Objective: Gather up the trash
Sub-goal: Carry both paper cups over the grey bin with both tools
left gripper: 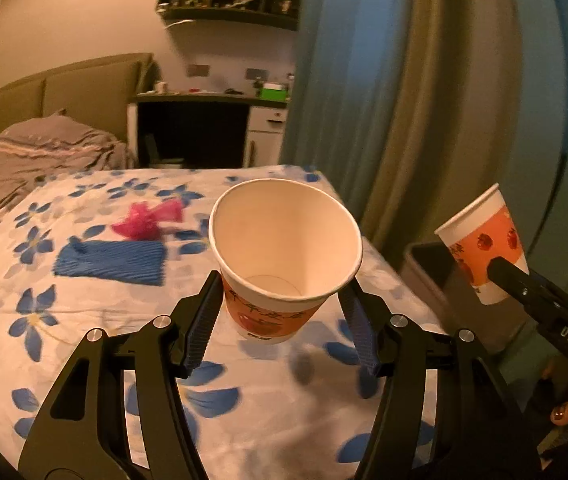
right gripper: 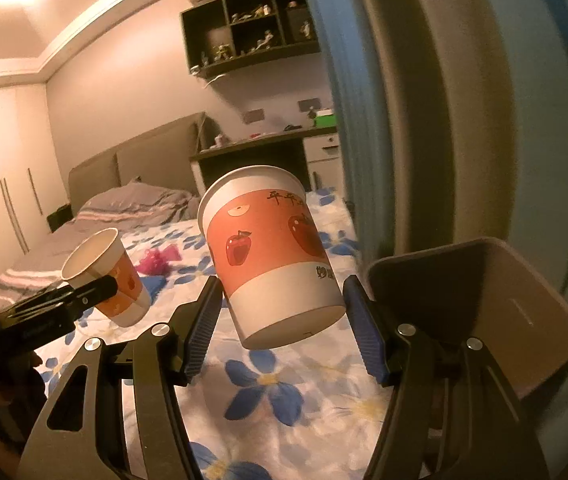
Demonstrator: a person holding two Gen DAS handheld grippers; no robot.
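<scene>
Here the left gripper holds a paper cup between its 2 blue-padded fingers, pads pressed on the orange lower wall, open mouth tipped toward the camera and empty inside. The right gripper clamps a second paper cup, printed with red apples, its fingers closed on its white base band and the cup tilted left. Both cups hang above the bed with its blue-flower cover. A blue cloth and a crumpled pink scrap lie on the cover, just beside each other. A dark bin stands beside the bed, near the right gripper, with a curtain behind it
</scene>
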